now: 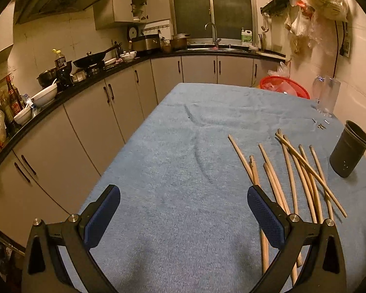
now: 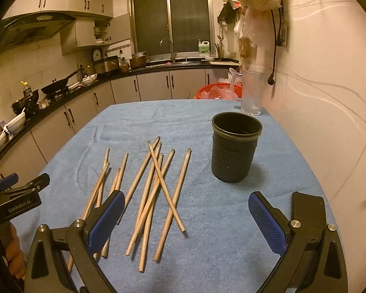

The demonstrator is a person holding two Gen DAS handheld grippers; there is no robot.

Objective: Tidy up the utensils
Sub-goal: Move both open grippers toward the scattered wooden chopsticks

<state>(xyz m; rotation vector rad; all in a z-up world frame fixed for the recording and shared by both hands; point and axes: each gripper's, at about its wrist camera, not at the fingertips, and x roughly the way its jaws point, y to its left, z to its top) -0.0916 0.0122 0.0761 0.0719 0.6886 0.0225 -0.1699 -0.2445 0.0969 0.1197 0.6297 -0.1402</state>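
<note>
Overhead, both grippers hang above the blue towel (image 2: 207, 244) with fingers spread wide and nothing between them — the left gripper (image 1: 183, 217) and the right gripper (image 2: 185, 219) alike. About ten wooden chopsticks (image 2: 156, 190) lie scattered and crossing on the towel, at eleven o'clock of the right gripper, while one dark cup (image 2: 234, 146) stands upright at one o'clock, beside them but apart.

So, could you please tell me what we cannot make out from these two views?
- Black holder: its bottom inside is in shadow in the right wrist view; contents unclear.
- Chopsticks: near ends hidden behind the right gripper finger, and behind the left gripper finger in the left wrist view.
- Small metal bits: too small to identify.
</note>
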